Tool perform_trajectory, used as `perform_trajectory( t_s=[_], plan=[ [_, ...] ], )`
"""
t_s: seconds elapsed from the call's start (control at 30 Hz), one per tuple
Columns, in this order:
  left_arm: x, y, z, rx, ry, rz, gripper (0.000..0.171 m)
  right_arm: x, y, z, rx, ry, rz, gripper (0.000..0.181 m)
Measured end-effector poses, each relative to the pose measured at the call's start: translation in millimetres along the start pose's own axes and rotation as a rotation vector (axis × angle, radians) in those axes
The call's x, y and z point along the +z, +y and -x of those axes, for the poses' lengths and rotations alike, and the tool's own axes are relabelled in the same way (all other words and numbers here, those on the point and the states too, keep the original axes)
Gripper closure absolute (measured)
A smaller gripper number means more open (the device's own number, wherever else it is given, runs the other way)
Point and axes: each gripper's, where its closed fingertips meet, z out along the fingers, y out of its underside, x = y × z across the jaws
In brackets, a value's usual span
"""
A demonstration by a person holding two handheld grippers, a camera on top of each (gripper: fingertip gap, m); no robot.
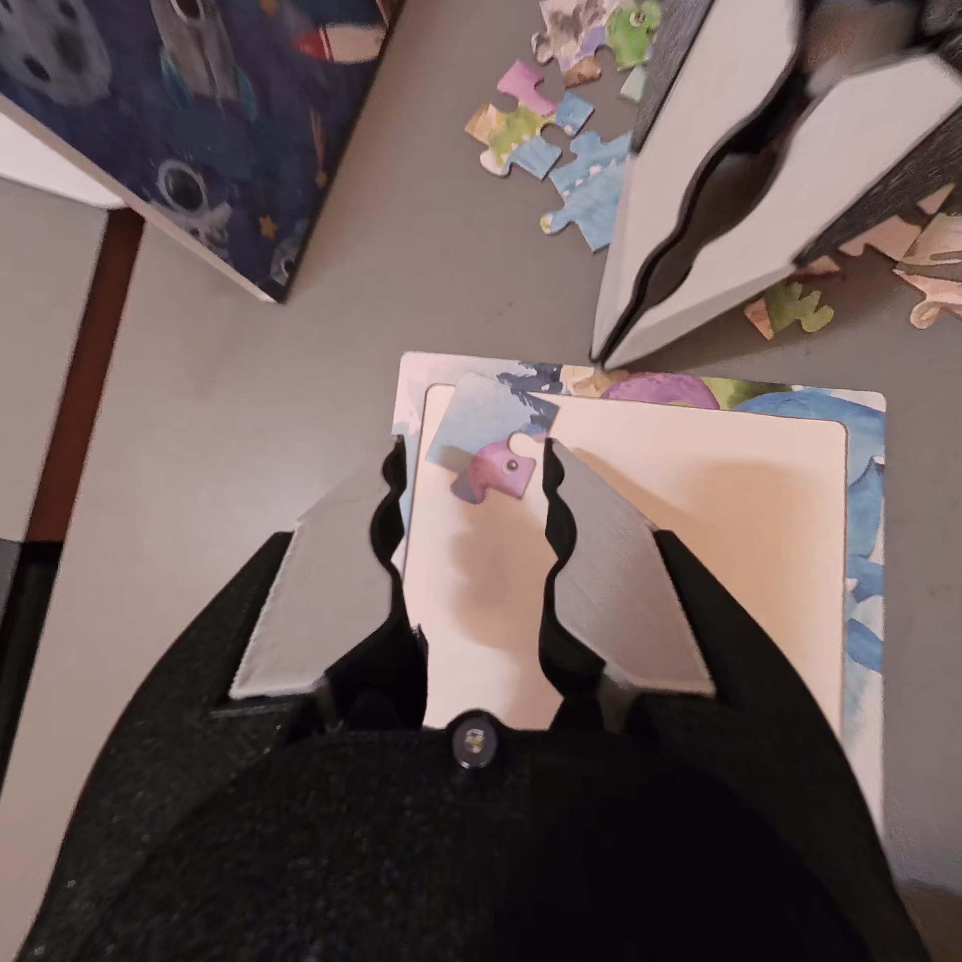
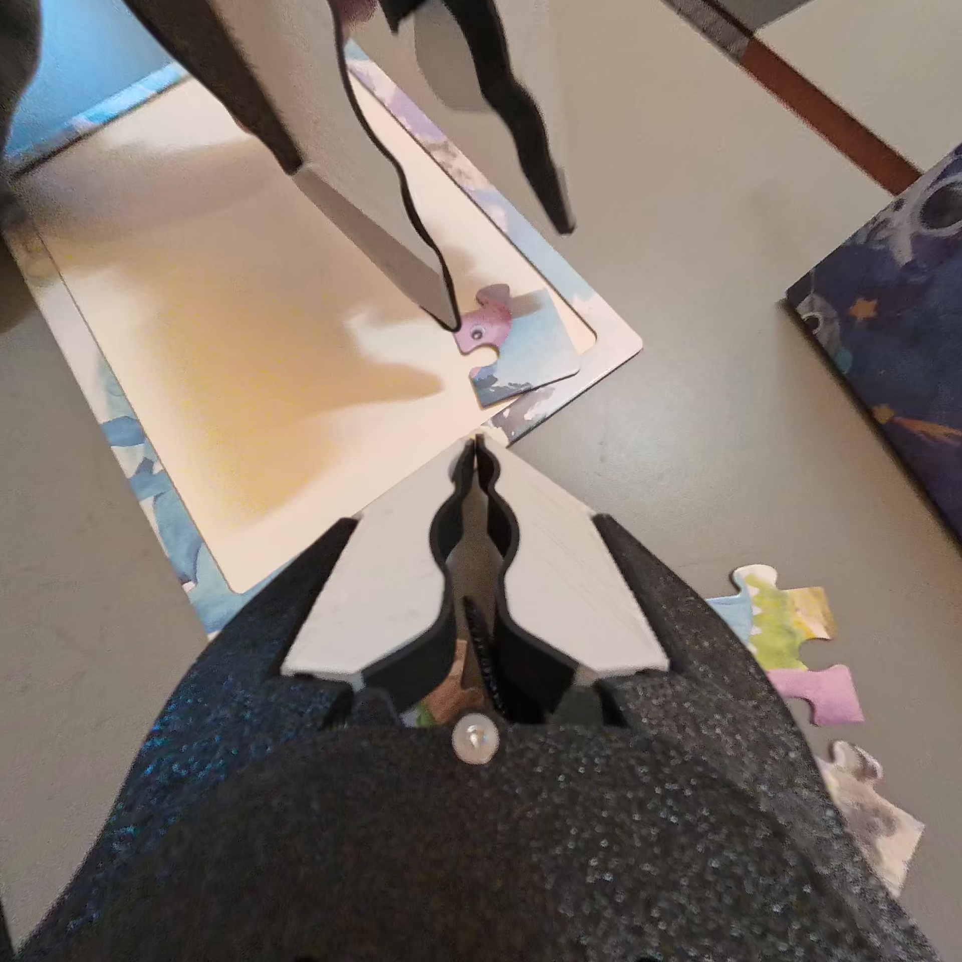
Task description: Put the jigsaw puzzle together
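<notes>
Grey tabletop (image 1: 364,260) fills both wrist views, with a dark brown strip (image 1: 83,364) running along its edge at nine o'clock in the left view. On it lies the jigsaw tray (image 1: 864,572), a board with a watercolour border and a pale cream recess that is bare except for one piece.

That corner piece (image 1: 489,442), light blue with a pink fish-like shape, sits in the tray's corner at twelve o'clock from my left tongs (image 1: 471,442), slightly askew, one edge overlapping the frame. My left tongs are spread wide, holding nothing; the piece lies between the two tips. In the right view, one left fingertip (image 2: 447,317) appears to touch the pink part of the piece, though I cannot be sure of contact.

My right tongs (image 2: 475,442) are pressed together at the tips, with nothing visible between them. The tips hover at the tray's border, close to the same corner. In the left view they come in from one o'clock.

Loose puzzle pieces (image 1: 546,125) lie scattered on the table at one o'clock in the left view: pink, green, blue and grey ones, some joined. More pieces (image 2: 791,635) show at four o'clock in the right view.

At eleven o'clock in the left view rests a dark blue puzzle box (image 1: 208,130) printed with rockets, astronauts and stars.
</notes>
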Motion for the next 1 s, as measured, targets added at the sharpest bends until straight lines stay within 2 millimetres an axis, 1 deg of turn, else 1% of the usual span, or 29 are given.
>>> perform_trajectory(
  t_s=[0.07, 0.1, 0.17, 0.23, 0.37, 0.43, 0.7, 0.8, 0.87, 0.9, 0.97, 1.0],
  plan=[
    [2.4, -5.0, -2.1, 0.028, 0.0, -0.043, 0.119, 7.4, 6.7, 3.7, 0.001, -0.016, 0.023, 0.181],
    [5.1, -4.2, -5.2, 0.024, 0.021, -0.043, 0.119, 9.5, 8.7, 5.4, -0.012, -0.015, 0.021, 0.181],
    [12.3, 3.6, -10.2, -0.002, 0.065, -0.014, 0.118, 9.4, 8.3, 5.3, -0.035, 0.001, 0.01, 0.181],
    [19.4, 11.4, -9.4, -0.033, 0.074, -0.001, 0.117, 9.7, 8.3, 5.3, -0.055, 0.006, 0.005, 0.181],
    [20.7, 12.6, -8.4, -0.12, 0.069, -0.035, 0.121, 9.6, 8.6, 5.3, -0.045, 0.004, -0.007, 0.181],
    [20.1, 14.5, -5.3, -0.159, 0.016, -0.038, 0.13, 9.6, 8.7, 5.4, -0.044, 0.004, -0.006, 0.181],
    [16.3, 20.0, -4.2, -0.312, -0.176, 0.013, 0.13, 9.4, 8.8, 5.7, -0.045, 0.004, -0.012, 0.181],
    [17.2, 18.6, 1.3, -0.423, -0.244, 0.0, 0.131, 9.5, 8.9, 5.7, -0.046, 0.004, -0.012, 0.181],
    [10.1, 20.1, 6.4, -0.439, -0.303, 0.005, 0.131, 9.4, 8.9, 5.7, -0.048, 0.005, -0.013, 0.181],
    [6.3, 18.1, 1.1, -0.417, -0.281, -0.002, 0.132, 9.5, 9.0, 5.7, -0.049, 0.005, -0.013, 0.181],
    [1.3, 17.2, -18.6, -0.372, -0.181, 0.002, 0.154, 9.5, 9.0, 5.7, -0.049, 0.005, -0.014, 0.181],
    [0.5, 18.0, -28.8, -0.352, -0.131, 0.01, 0.159, 9.5, 9.0, 5.7, -0.05, 0.005, -0.015, 0.181]
  ],
)
